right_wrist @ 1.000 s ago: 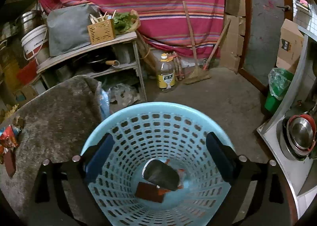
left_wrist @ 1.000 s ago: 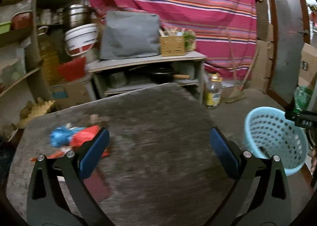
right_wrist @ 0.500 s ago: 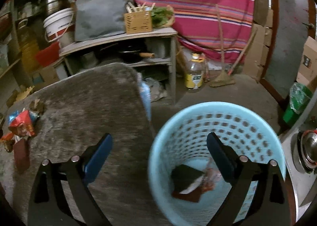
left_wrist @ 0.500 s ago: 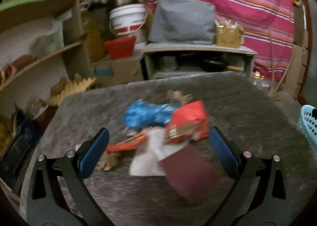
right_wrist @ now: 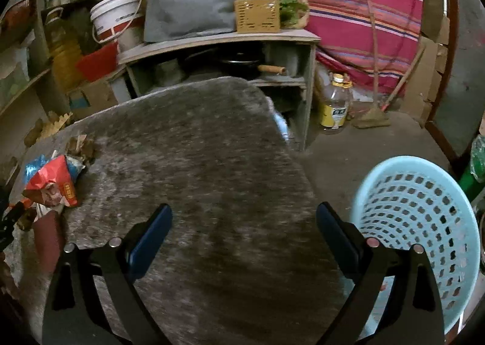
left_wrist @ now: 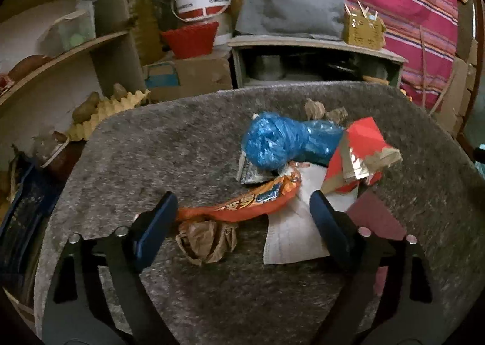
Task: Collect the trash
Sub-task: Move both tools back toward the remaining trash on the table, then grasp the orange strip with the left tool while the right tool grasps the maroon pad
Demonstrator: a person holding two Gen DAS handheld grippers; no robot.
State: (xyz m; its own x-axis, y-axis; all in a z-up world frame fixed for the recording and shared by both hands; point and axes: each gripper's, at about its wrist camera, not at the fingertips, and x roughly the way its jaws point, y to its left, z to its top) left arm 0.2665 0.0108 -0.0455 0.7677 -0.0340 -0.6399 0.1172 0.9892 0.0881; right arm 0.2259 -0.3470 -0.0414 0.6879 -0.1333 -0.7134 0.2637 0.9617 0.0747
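Trash pile (left_wrist: 291,169) on grey felt tbl (left_wrist: 169,145), cluttered storeroom.

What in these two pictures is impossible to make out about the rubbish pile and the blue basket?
- Basket contents: right wrist view, its own wall and the right gripper's finger hide the bottom.
- White paper: left wrist view, the orange wrapper and the left gripper's finger cover parts.
- Silvery packet: mostly under the blue bag.
- Wrapper print: too blurred to read.
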